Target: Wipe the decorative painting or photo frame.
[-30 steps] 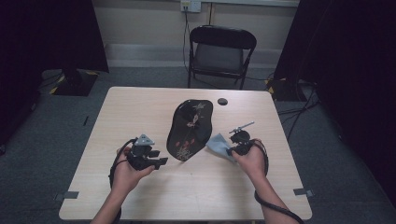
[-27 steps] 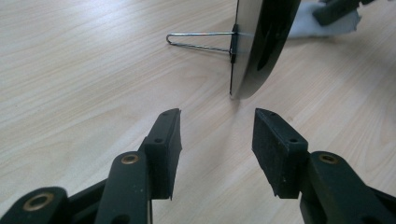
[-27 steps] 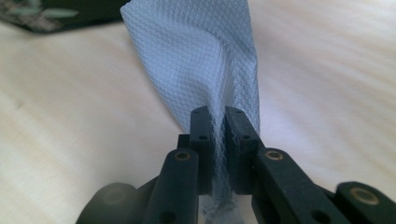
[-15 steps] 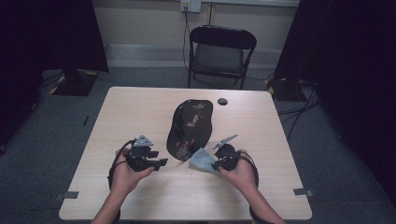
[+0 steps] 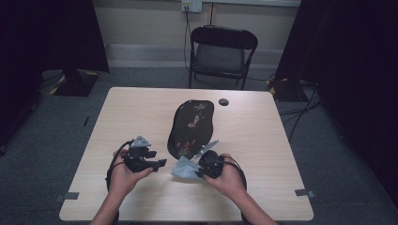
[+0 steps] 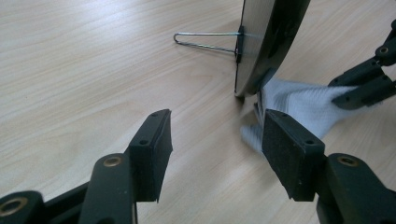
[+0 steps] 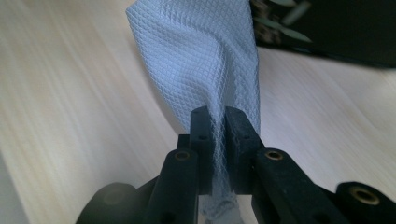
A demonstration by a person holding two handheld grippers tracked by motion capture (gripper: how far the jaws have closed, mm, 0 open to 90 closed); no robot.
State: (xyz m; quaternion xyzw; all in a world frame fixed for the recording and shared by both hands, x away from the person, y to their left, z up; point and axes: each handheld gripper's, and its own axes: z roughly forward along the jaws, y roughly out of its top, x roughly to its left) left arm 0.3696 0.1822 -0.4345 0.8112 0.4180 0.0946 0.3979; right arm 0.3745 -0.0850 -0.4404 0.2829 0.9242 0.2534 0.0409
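The high view is dim overall: black curtains at both sides swallow the light, and only the pale table point(image 5: 141, 117) is evenly lit from above, with soft, short shadows under the hands. It is slightly soft and grainy. The left gripper view is bright and sharp on the wood grain ahead of the jaws. In the right gripper view the white cloth point(image 7: 201, 56) just beyond the jaws is crisp, while the tabletop behind it blurs.

- The left gripper point(image 5: 162, 162) was held low in the left hand point(image 5: 123, 174), its jaws apart, having just been opening, nothing between them.
- The right gripper point(image 5: 199, 172) was clamped on a cloth point(image 5: 184, 167).
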